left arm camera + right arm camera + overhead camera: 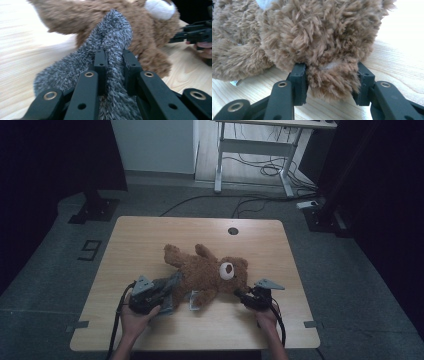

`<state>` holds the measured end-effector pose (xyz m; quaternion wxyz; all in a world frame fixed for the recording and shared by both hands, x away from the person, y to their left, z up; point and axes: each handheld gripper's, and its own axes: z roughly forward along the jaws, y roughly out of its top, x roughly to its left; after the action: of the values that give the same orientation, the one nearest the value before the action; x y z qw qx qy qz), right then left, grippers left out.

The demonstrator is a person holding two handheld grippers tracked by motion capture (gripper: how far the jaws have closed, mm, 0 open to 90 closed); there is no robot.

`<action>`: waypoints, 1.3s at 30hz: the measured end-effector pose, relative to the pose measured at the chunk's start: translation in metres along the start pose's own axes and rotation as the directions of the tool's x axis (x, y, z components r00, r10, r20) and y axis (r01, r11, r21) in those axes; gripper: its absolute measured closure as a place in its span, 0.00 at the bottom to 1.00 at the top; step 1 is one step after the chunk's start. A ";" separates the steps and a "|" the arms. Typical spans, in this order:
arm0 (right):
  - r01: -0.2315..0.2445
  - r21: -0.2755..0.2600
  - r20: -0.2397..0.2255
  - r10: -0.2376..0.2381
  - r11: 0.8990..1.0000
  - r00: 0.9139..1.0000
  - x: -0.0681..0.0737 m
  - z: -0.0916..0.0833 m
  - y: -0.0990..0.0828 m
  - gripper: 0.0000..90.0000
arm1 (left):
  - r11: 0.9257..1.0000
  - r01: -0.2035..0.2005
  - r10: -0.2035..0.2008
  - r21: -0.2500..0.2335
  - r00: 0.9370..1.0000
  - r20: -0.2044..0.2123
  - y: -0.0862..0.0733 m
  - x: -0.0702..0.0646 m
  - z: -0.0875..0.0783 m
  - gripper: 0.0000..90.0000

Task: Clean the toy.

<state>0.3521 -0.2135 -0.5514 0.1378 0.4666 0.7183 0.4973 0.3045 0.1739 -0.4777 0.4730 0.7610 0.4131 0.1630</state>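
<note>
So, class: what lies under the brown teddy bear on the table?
The teddy bear lies on the wooden table. A grey fuzzy cloth reaches its body; whatever lies beneath the bear is covered.

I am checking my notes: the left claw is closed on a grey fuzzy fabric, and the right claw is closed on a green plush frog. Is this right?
Not quite. The right claw is closed on a brown teddy bear, not a green frog; the right gripper view shows brown fur pinched between its jaws. The rest holds: the left claw is closed on the grey fuzzy fabric.
</note>
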 end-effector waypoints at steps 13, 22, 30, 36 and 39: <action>-0.006 -0.003 -0.003 0.006 1.000 1.000 0.000 0.000 0.000 0.61 | 0.998 -0.063 0.062 0.012 0.994 0.092 0.029 -0.039 0.040 0.85; -0.005 -0.001 -0.004 0.005 1.000 1.000 0.000 0.000 0.000 0.61 | 0.991 -0.102 0.092 0.081 0.988 0.125 0.037 -0.062 0.077 0.85; -0.006 0.003 -0.009 0.006 1.000 1.000 -0.001 0.000 0.000 0.62 | 0.991 -0.064 0.050 0.118 0.992 0.115 0.017 -0.054 0.089 0.86; -0.005 0.010 -0.020 0.005 1.000 1.000 -0.003 0.000 0.001 0.65 | 0.992 -0.051 0.037 0.116 0.992 0.119 0.002 -0.044 0.077 0.86; -0.005 0.010 -0.026 0.005 1.000 1.000 -0.004 0.000 0.001 0.67 | 0.992 -0.046 0.033 0.120 0.994 0.108 -0.003 -0.038 0.068 0.86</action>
<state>0.3545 -0.2163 -0.5518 0.1250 0.4626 0.7212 0.5002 0.3232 0.1051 -0.5092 0.4435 0.8040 0.3815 0.1059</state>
